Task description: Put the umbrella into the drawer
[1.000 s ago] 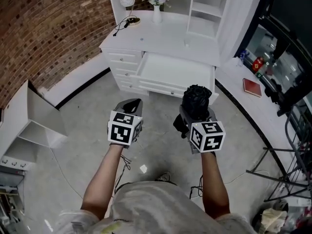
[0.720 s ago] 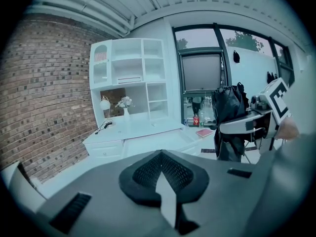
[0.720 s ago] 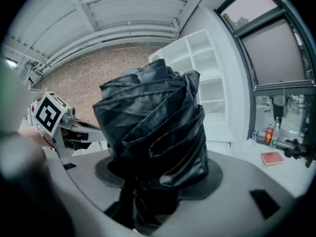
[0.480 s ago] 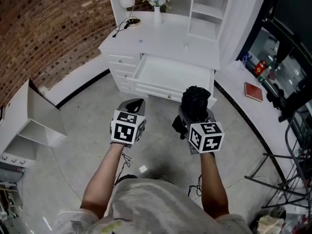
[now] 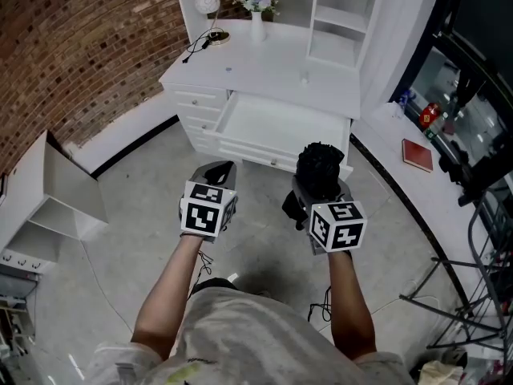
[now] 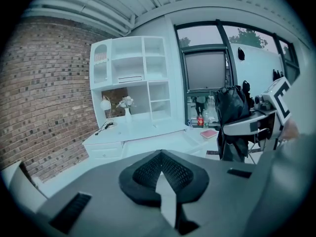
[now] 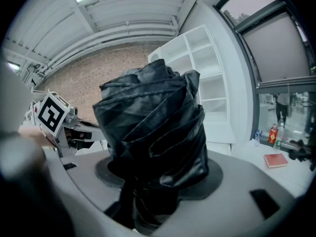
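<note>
R gripper point(image 5: 319, 192) is clamped on the folded black umbrella point(image 5: 321, 165), upright in mid-air short of the open drawer point(image 5: 276, 125); L gripper point(image 5: 216, 172) is pinched together, empty. Prob light, w/ soft, slick fabric over a stiff shaft, so best gripped low where the folds bunch tight.

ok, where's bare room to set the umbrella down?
Drawer is open and looks bare across its floor. Desk top is free mid-span, between the drawer front and the vase; its back-left corner is crowded with lamp and cable.
</note>
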{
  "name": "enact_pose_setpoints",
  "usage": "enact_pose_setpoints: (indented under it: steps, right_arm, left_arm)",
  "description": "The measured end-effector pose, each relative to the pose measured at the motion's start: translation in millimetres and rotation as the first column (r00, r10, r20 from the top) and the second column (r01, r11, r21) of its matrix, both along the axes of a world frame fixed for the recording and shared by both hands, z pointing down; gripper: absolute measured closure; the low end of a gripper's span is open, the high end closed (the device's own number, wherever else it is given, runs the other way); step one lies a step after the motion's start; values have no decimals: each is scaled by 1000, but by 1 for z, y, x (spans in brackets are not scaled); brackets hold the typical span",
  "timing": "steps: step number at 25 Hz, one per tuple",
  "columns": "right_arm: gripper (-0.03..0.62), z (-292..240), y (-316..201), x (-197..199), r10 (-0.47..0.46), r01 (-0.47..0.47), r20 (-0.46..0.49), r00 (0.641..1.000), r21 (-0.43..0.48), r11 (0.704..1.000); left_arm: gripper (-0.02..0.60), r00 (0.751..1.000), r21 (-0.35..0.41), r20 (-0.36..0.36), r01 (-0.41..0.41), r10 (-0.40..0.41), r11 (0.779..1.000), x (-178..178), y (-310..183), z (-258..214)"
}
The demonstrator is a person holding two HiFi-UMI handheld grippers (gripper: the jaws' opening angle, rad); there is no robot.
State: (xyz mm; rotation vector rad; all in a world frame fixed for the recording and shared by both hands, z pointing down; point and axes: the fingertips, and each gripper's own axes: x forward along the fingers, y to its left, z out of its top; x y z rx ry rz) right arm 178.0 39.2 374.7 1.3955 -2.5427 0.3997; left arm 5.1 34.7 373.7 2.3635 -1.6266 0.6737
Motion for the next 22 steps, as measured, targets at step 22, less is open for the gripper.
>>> enact_pose_setpoints:
  steps: [22]
  right_arm:
    - [334,8,-68,-18,15,-15,12,1000,-9,1000]
  left_arm:
    - [584,999,-7,-26,-29,29,1000,-17,-71,10]
